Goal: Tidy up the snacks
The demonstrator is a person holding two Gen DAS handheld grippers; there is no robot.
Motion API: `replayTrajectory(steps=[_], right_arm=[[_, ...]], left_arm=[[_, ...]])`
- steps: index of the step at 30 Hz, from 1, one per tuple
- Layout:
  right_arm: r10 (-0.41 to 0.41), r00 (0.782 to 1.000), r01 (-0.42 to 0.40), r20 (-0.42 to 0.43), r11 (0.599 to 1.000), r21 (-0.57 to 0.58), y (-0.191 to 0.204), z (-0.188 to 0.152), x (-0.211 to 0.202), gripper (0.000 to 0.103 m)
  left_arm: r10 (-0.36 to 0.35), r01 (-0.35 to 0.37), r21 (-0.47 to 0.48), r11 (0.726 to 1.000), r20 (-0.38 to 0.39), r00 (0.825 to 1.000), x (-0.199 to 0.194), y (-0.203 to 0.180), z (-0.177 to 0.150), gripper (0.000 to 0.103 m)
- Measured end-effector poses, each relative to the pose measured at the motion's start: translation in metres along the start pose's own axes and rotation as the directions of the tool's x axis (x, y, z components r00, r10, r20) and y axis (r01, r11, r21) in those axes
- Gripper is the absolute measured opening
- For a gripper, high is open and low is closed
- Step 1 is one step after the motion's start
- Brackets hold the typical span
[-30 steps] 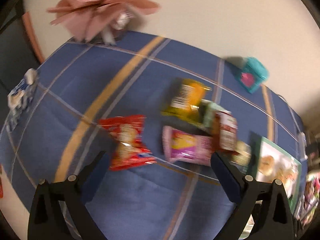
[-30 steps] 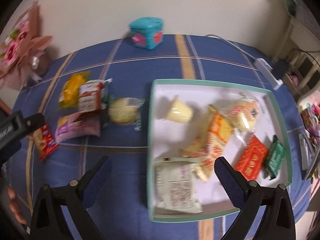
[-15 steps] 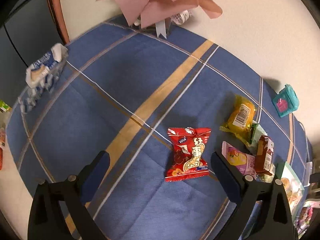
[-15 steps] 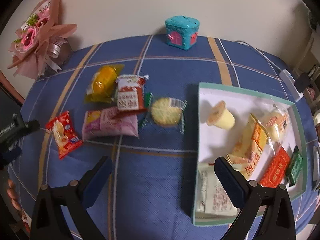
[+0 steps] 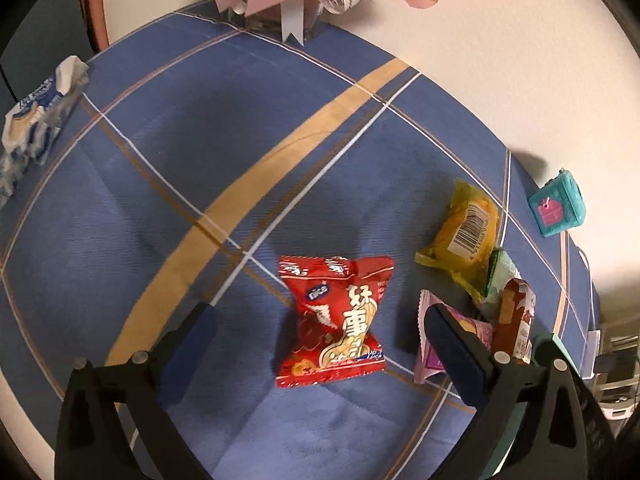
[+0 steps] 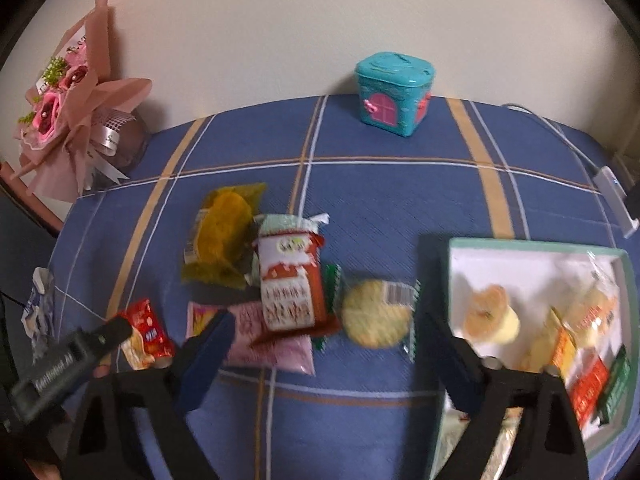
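Snacks are lying loose on the blue plaid table. A red packet printed with "nice" and large Chinese characters is sitting between the left gripper's jaws, which are standing wide apart without touching it. The right gripper is hovering above a pink packet and a round biscuit, its jaws having just been narrowing, untouched by either. A green-rimmed tray at right is holding a pudding cup and several wrappers.
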State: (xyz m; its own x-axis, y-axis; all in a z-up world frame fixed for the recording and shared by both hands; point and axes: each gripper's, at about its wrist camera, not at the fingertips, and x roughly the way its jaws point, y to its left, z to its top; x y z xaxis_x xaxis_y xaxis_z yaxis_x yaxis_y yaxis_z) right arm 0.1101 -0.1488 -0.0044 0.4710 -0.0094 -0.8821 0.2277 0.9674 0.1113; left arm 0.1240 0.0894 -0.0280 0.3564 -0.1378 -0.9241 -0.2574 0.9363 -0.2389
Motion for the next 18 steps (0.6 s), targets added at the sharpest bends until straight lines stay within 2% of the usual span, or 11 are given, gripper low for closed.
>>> replayTrajectory(steps=[3,8,10,12,13,15,16,17,18], right_arm=[[0.011,1.000,-0.012,-0.014,1.000,-0.010,0.004,0.007,0.011,0.079],[0.033,0.999,-0.034,-0.042,0.999,-0.027,0.015,0.014,0.026,0.055],[0.037,0.998,-0.039,-0.053,0.999,-0.032,0.017,0.016,0.031,0.054],[0.040,0.997,-0.042,-0.064,0.999,-0.031,0.019,0.017,0.036,0.054],[0.044,0.997,-0.047,-0.070,0.999,-0.028,0.019,0.017,0.038,0.050],[0.044,0.996,-0.046,-0.078,0.999,-0.029,0.020,0.017,0.041,0.042],[0.049,0.996,-0.051,-0.081,0.998,-0.028,0.020,0.017,0.041,0.042],[0.052,0.995,-0.054,-0.080,0.998,-0.027,0.020,0.016,0.040,0.042],[0.056,0.995,-0.058,-0.080,0.998,-0.023,0.020,0.015,0.039,0.042]], left_arm=[[-0.039,0.039,-0.005,0.999,-0.002,0.999,0.005,-0.001,0.003,0.103],[-0.004,0.004,-0.011,1.000,-0.019,1.000,0.013,0.000,0.004,0.103],[-0.018,0.017,-0.022,1.000,-0.041,0.999,0.017,0.001,0.004,0.100],[-0.025,0.024,-0.029,0.999,-0.053,0.998,0.020,0.002,0.004,0.090],[-0.025,0.023,-0.029,0.999,-0.057,0.998,0.021,0.002,0.003,0.084],[-0.024,0.023,-0.031,0.999,-0.061,0.998,0.022,0.002,0.002,0.079],[-0.026,0.024,-0.034,0.999,-0.064,0.998,0.023,0.002,0.002,0.071],[-0.028,0.025,-0.039,0.999,-0.070,0.997,0.023,0.003,0.002,0.056],[-0.029,0.026,-0.042,0.999,-0.075,0.997,0.023,0.003,0.001,0.047]])
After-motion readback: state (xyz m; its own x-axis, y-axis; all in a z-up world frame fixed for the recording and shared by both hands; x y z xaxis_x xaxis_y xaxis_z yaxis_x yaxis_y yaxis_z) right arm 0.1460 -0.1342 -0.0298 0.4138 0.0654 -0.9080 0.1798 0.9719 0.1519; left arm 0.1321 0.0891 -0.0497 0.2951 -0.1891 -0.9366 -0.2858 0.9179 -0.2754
